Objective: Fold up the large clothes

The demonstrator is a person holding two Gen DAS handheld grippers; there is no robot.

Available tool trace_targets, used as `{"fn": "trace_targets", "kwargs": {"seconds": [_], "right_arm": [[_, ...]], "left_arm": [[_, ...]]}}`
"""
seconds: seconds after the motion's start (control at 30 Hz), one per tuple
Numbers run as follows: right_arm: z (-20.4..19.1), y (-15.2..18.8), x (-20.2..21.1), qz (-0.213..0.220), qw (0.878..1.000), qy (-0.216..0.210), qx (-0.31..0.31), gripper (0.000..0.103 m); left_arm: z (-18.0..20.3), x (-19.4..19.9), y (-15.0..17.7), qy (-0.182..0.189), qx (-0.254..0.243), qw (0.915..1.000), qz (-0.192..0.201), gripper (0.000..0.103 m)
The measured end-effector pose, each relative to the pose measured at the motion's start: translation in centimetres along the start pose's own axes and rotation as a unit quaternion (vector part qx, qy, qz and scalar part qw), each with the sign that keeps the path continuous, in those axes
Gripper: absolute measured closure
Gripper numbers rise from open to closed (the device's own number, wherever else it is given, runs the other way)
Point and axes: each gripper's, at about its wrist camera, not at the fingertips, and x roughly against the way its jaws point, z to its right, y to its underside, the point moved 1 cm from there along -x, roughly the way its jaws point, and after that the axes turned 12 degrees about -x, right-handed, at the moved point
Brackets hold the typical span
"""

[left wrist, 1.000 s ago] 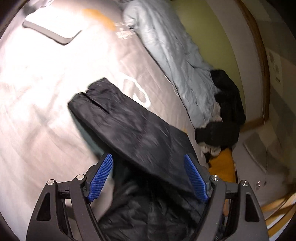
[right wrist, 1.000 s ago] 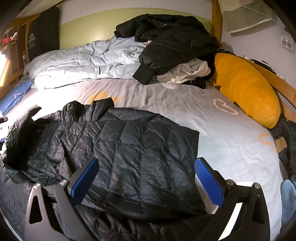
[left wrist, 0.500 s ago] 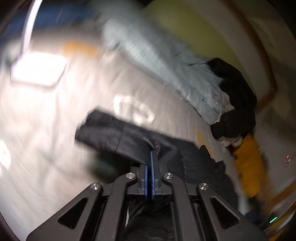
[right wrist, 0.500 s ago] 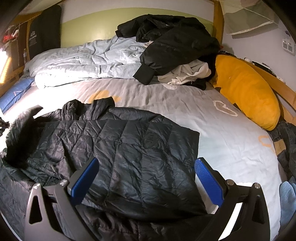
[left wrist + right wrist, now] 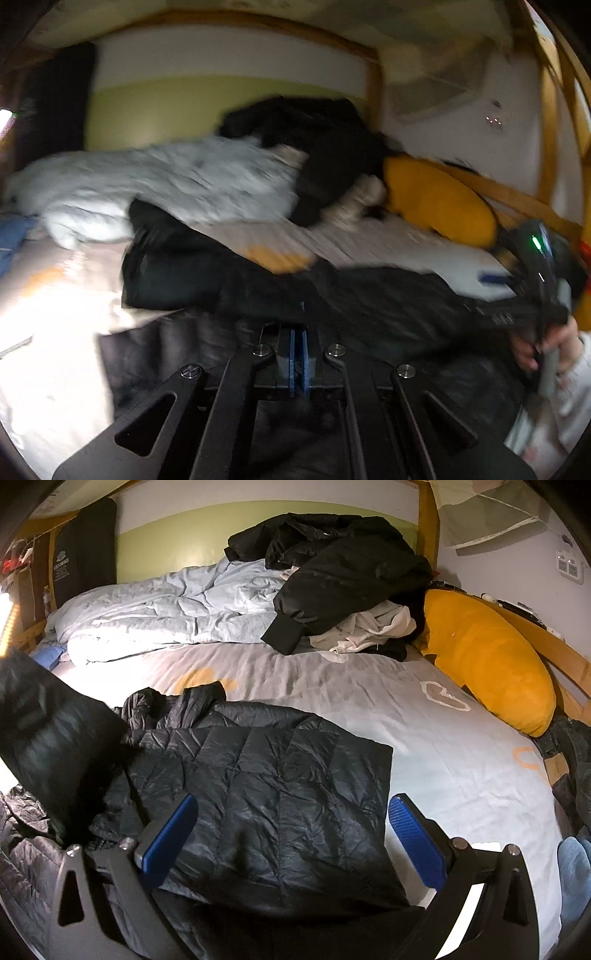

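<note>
Black quilted puffer jacket [image 5: 258, 794] lies spread on the grey printed bedsheet [image 5: 424, 746], filling the lower centre and lower left of the right wrist view. Right claw [image 5: 291, 838] released, blue pads wide apart at the bottom of the frame, hovering over the jacket's folded body, nothing pinched. Left claw [image 5: 298, 360] clenched, blue pads pressed together at lower centre of the blurred left wrist view with black jacket fabric around them; a raised flap of the jacket shows at mid left in the right wrist view. Cannot tell exactly how much fabric sits between the pads. Crumpled pale blue duvet [image 5: 166, 616] upper left, black coat pile [image 5: 343, 565] upper centre, orange pillow [image 5: 487, 657] at right.
</note>
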Motion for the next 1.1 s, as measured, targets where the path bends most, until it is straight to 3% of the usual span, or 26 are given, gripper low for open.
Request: {"fn": "trace_targets", "kwargs": {"seconds": [0.33, 0.37, 0.47, 0.5, 0.67, 0.77, 0.83, 1.0, 1.1], "right_arm": [[-0.3, 0.0, 0.3, 0.003, 1.0, -0.006, 0.002, 0.0], [-0.3, -0.1, 0.4, 0.004, 1.0, -0.007, 0.002, 0.0], [-0.3, -0.1, 0.6, 0.006, 1.0, -0.009, 0.004, 0.0], [-0.3, -0.1, 0.6, 0.007, 1.0, -0.01, 0.004, 0.0], [-0.2, -0.3, 0.9, 0.011, 1.0, -0.012, -0.003, 0.0], [-0.4, -0.4, 1.5, 0.016, 1.0, -0.022, -0.008, 0.0], [-0.7, -0.3, 2.0, 0.022, 0.999, -0.027, -0.004, 0.0], [-2.3, 0.4, 3.4, 0.028, 0.998, -0.064, 0.003, 0.0], [-4.0, 1.2, 3.8, 0.028, 0.996, -0.083, 0.026, 0.0]], "left_arm": [[6.1, -4.2, 2.2, 0.085, -0.022, 0.9934, -0.074, 0.1], [6.3, -4.4, 2.4, 0.092, -0.015, 0.992, -0.085, 0.096], [6.7, -3.9, 2.8, 0.119, 0.008, 0.987, -0.107, 0.057], [6.8, -3.2, 2.8, 0.126, 0.013, 0.9866, -0.103, 0.051], [7.7, 0.2, 2.3, 0.137, 0.017, 0.9842, -0.11, 0.049], [6.9, 2.6, 2.2, 0.137, 0.044, 0.9844, -0.101, 0.041], [6.2, 3.9, 2.2, 0.131, 0.055, 0.9857, -0.09, 0.041], [3.1, 5.7, 1.3, 0.054, 0.056, 0.9956, -0.052, 0.038], [0.8, 6.0, 1.2, 0.012, 0.066, 0.9968, -0.044, 0.038]]}}
